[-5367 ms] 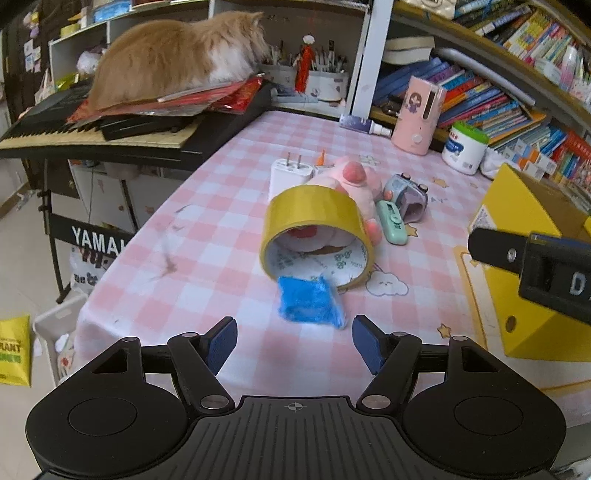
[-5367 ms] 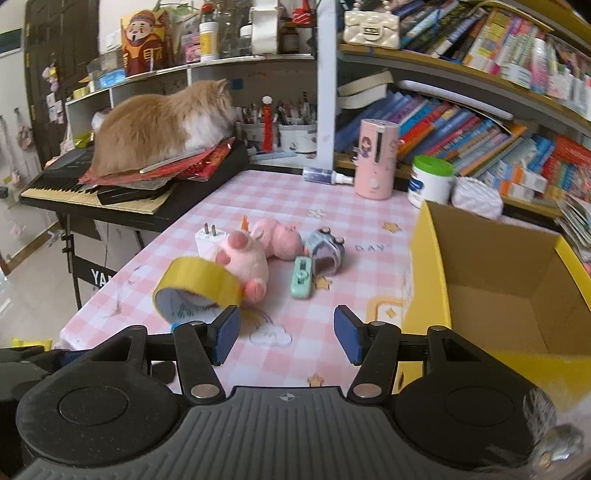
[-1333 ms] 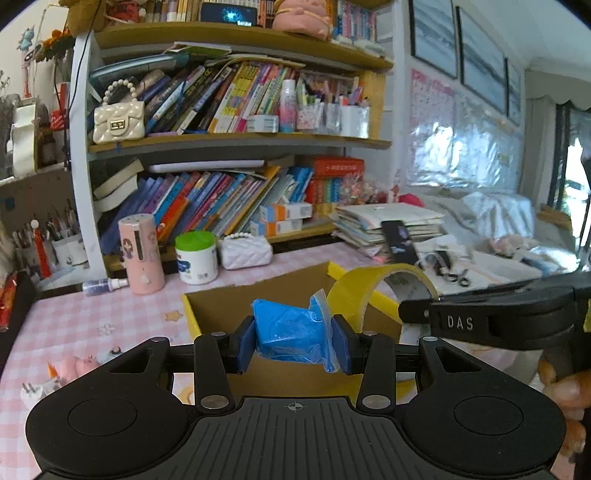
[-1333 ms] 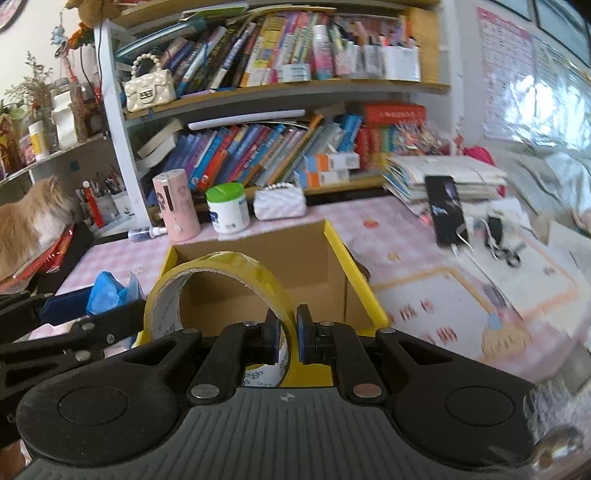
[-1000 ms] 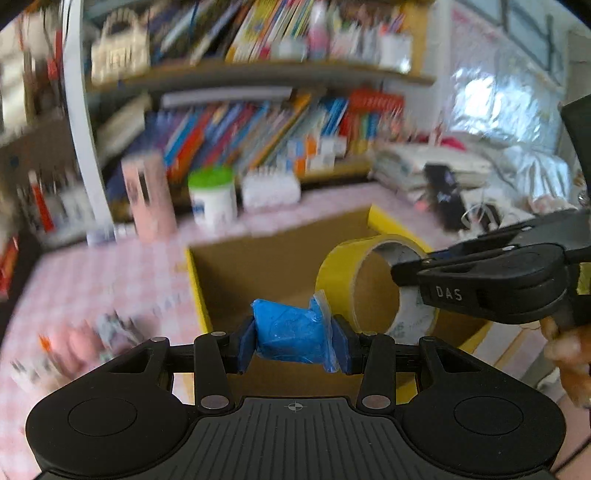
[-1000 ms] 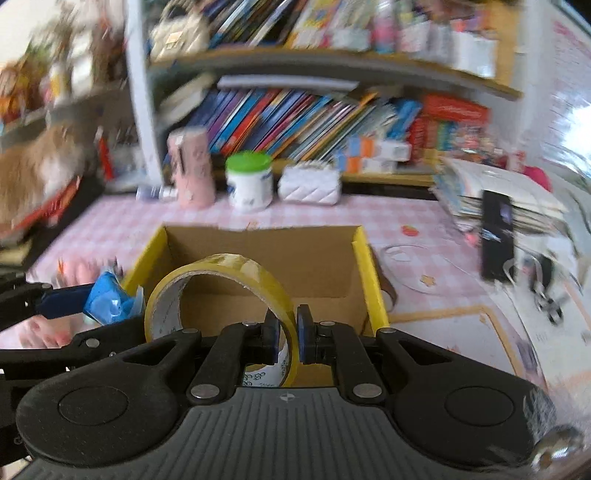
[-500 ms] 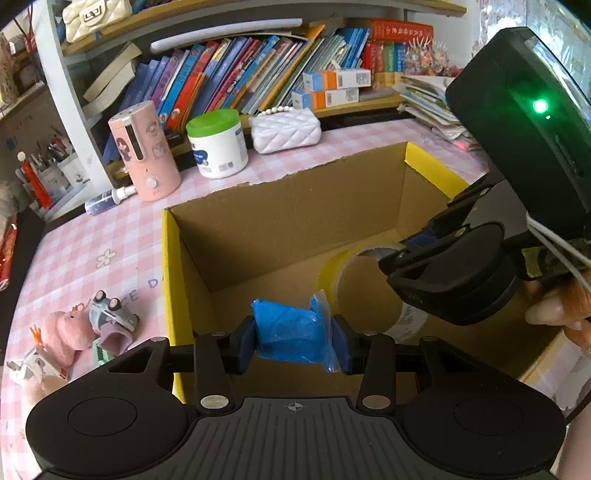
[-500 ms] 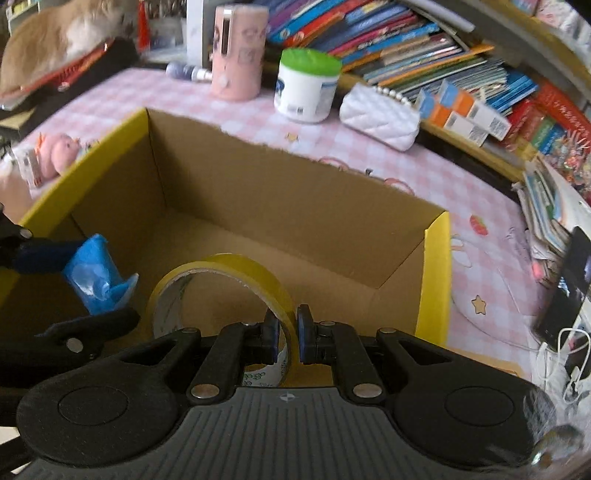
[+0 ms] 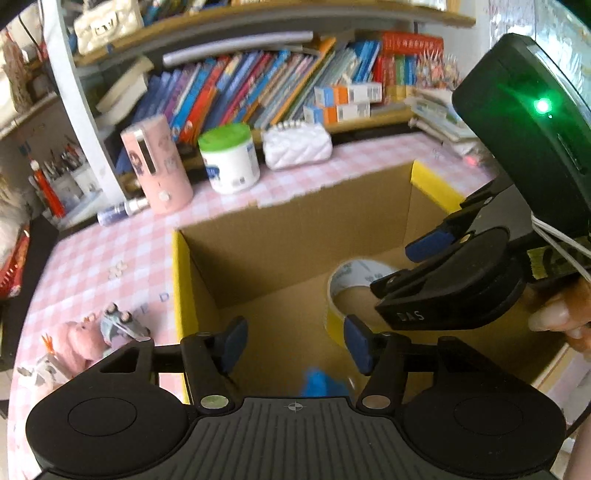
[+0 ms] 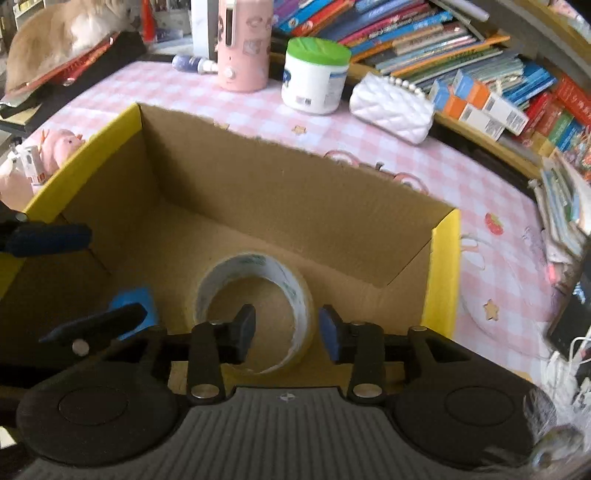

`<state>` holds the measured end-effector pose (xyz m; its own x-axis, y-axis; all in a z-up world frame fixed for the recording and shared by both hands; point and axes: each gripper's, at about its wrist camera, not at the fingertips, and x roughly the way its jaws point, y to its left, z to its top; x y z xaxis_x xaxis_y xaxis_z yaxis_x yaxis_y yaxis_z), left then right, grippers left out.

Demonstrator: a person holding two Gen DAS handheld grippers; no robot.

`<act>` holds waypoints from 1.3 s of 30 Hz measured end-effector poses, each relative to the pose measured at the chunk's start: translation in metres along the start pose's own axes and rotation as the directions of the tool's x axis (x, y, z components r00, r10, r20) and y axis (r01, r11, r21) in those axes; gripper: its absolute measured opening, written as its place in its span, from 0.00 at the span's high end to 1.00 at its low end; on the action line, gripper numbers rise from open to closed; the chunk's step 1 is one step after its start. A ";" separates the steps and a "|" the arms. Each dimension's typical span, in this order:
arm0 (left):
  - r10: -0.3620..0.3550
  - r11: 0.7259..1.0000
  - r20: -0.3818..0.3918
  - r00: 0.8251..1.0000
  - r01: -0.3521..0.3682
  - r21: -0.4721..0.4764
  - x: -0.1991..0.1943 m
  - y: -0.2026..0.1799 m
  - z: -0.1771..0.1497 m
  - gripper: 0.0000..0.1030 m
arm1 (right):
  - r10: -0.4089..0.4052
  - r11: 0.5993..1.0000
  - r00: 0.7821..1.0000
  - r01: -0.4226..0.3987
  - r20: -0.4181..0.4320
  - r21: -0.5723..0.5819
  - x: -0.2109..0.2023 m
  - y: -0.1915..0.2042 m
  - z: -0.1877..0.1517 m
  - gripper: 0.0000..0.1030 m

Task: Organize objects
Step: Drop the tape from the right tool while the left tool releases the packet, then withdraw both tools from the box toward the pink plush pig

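An open cardboard box (image 9: 295, 236) with yellow outer sides sits on the pink checked table; it also shows in the right wrist view (image 10: 295, 184). A yellow tape roll (image 10: 255, 302) lies flat on the box floor, partly hidden in the left wrist view (image 9: 347, 291). A blue packet (image 10: 135, 306) lies on the box floor at the left, and a bit of it shows in the left wrist view (image 9: 321, 384). My left gripper (image 9: 293, 343) is open and empty above the box. My right gripper (image 10: 286, 332) is open and empty just above the tape roll.
Pink plush toys, a small grey toy and a plug (image 9: 85, 343) lie on the table left of the box. A pink bottle (image 9: 157, 173), a green-lidded jar (image 9: 229, 162) and a white purse (image 9: 297, 146) stand behind it, before bookshelves. A cat (image 10: 62, 29) lies at far left.
Both grippers opened over the box. The blue packet dropped from the left gripper to the box floor, and the tape roll dropped from the right gripper and lies flat.
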<state>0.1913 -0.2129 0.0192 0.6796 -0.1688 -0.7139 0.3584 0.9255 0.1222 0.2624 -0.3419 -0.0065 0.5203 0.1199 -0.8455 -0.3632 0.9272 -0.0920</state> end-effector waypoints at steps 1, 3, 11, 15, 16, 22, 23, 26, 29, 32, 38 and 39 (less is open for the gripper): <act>-0.001 1.000 0.018 1.000 0.001 -0.003 -0.005 0.000 0.001 0.40 | -0.002 1.000 1.000 0.002 0.021 0.005 -0.006 0.000 0.000 0.61; 0.003 1.000 0.057 0.998 -0.003 -0.008 -0.018 0.003 -0.001 0.38 | -0.009 1.000 0.998 0.008 0.057 0.017 -0.018 0.001 0.000 0.58; 0.009 0.999 0.169 0.986 0.000 -0.052 -0.067 0.016 -0.020 0.35 | -0.063 0.989 0.973 0.030 0.222 0.147 -0.083 0.012 -0.017 0.58; 0.022 0.994 0.230 0.973 0.003 -0.108 -0.091 0.022 -0.037 0.30 | -0.120 0.976 0.953 0.062 0.279 0.209 -0.113 0.026 -0.036 0.50; 0.022 0.993 0.239 0.971 0.006 -0.118 -0.097 0.023 -0.043 0.28 | -0.143 0.970 0.946 0.076 0.291 0.231 -0.120 0.030 -0.041 0.48; 0.011 0.987 0.232 0.973 0.026 -0.156 -0.111 0.037 -0.079 0.28 | -0.239 0.926 0.915 0.115 0.323 0.359 -0.149 0.065 -0.080 0.42; 0.012 0.986 0.224 0.974 0.026 -0.165 -0.112 0.041 -0.084 0.28 | -0.254 0.916 0.913 0.122 0.319 0.381 -0.152 0.072 -0.088 0.39; 0.016 0.978 0.205 0.979 0.028 -0.208 -0.118 0.054 -0.104 0.28 | -0.287 0.895 0.914 0.149 0.287 0.421 -0.152 0.093 -0.108 0.35; 0.009 0.974 0.183 0.983 0.032 -0.223 -0.124 0.065 -0.122 0.27 | -0.304 0.880 0.923 0.178 0.234 0.441 -0.148 0.114 -0.125 0.35; 0.003 0.977 0.151 0.989 0.029 -0.212 -0.128 0.071 -0.139 0.27 | -0.306 0.864 0.933 0.188 0.190 0.467 -0.145 0.132 -0.141 0.35; -0.021 0.981 0.084 0.996 0.037 -0.190 -0.133 0.083 -0.165 0.27 | -0.306 0.849 0.941 0.201 0.144 0.488 -0.142 0.168 -0.159 0.28; -0.022 0.982 0.079 0.997 0.036 -0.184 -0.134 0.085 -0.169 0.27 | -0.301 0.849 0.944 0.199 0.137 0.490 -0.142 0.173 -0.160 0.27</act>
<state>0.0223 -0.0542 0.0091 0.7198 -0.2153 -0.6599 0.2589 0.9654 -0.0327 0.0024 -0.2556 0.0134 0.7063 -0.1170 -0.6981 0.1739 0.9847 0.0109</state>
